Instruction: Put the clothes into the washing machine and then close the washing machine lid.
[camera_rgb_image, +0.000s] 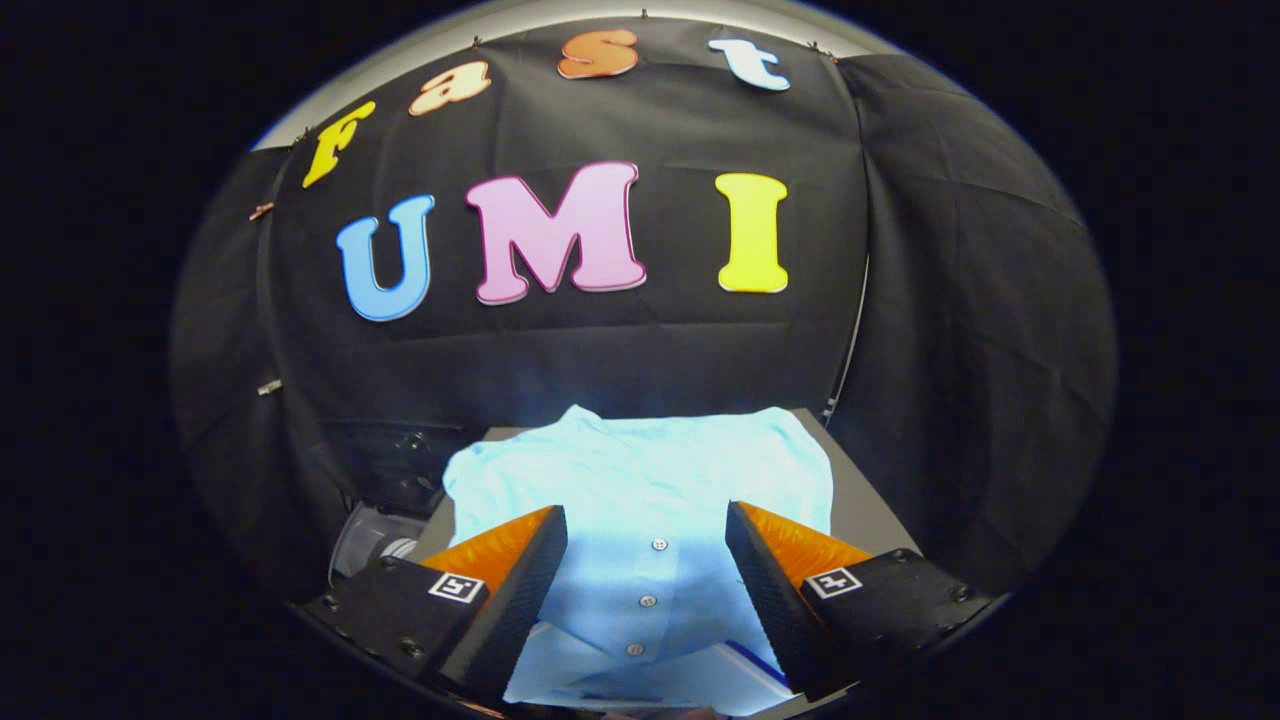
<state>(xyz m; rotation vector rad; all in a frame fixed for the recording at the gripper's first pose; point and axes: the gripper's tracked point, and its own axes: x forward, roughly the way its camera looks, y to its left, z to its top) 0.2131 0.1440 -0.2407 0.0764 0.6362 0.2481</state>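
At lower left, the washing machine (375, 540) is largely hidden in shadow. The gripper (646, 560) jaws are spread wide, holding nothing, above a light-blue button shirt (640, 480) laid flat on the bench (860, 500).

The near hem of the light blue shirt (640, 480) is cut off at the lower edge of the view, and parts of its front are covered by the two spread fingers of the gripper (646, 545), which hang over the cloth with nothing clamped; contact with the fabric cannot be judged. The grey table (860, 500) is largely hidden under the shirt. A clear rounded object (375, 540), left of the table, is half hidden and not identifiable.
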